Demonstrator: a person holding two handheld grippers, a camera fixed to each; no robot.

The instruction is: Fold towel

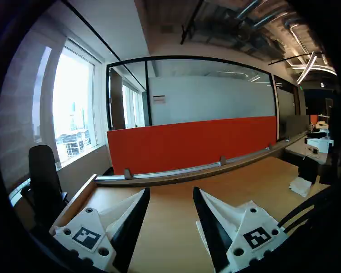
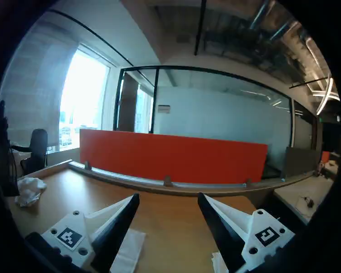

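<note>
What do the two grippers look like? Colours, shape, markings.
The left gripper and right gripper look alike: white plastic jaws, wedge-shaped and tapering to points, with black inner faces. Each jaw base carries a square black-and-white marker with small screw holes around it.

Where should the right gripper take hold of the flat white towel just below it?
Probably the far corner of the white towel, coming down from above: it lies flat on the wooden desk, so only a corner or edge can be pinched.
</note>
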